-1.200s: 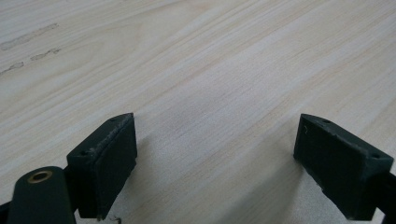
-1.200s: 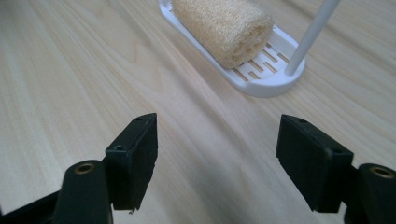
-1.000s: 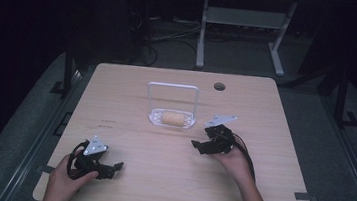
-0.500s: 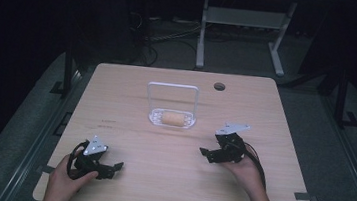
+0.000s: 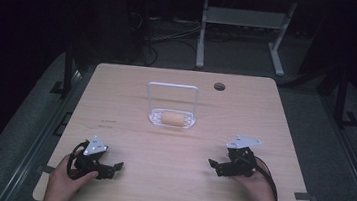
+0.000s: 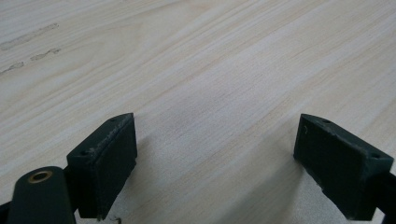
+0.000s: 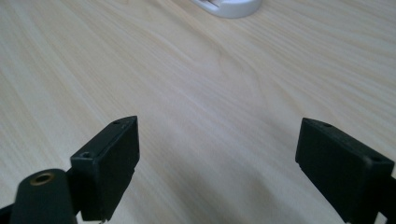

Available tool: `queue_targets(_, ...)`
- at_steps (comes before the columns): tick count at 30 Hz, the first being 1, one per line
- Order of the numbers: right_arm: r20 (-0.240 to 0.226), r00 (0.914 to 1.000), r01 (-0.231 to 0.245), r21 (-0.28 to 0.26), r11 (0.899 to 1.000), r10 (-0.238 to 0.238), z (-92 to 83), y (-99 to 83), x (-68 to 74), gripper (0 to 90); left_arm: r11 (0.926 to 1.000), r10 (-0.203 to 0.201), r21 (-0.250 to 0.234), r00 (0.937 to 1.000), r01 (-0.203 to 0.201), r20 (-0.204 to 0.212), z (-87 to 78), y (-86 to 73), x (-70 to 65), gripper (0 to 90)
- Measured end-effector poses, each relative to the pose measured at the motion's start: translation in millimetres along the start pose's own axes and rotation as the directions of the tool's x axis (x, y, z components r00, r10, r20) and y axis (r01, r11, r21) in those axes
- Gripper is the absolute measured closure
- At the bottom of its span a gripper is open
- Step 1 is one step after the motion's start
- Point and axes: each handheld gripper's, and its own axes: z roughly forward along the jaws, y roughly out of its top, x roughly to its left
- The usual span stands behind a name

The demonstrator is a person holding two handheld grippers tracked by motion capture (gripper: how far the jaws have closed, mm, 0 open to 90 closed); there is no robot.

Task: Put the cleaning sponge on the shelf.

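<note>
My right tool [image 5: 216,166] has come back toward me since a second ago. Back then it was up near the little white rack [image 5: 171,119]. Now it sits low on the right side of the bench [image 5: 133,83], well apart from the rack. Its jaws have just been opening, and nothing is between them. In the right gripper view I see the two black jaws [image 7: 219,172] wide apart over bare wood, with the white edge of the rack [image 7: 233,8] at the top.

My left tool [image 5: 115,167] has stayed where it was, near the front left corner of the bench. It is open too. In the left gripper view its jaws [image 6: 217,168] stand wide apart with only wood between them.

The bread roll [image 5: 173,118] lies in the rack, in the middle of the bench, the same as before. The rack's wire handle stands straight up behind it.

There are some small dark marks on the wood [image 5: 107,121], left of the rack. They are too small for me to read. I see them again in the left gripper view [image 6: 29,37], smudged. I cannot read any name or label on the tools or the rack.
</note>
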Motion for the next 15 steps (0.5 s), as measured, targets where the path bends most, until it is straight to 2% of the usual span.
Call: queue_targets(15, 0.041, 0.9985, -0.038, 0.004, 0.999, 0.037, -17.1, -31.9, 1.1, 11.7, 1.0000, 0.000, 0.000, 1.0000, 0.000, 0.000, 0.0, 0.0, 0.0, 12.8)
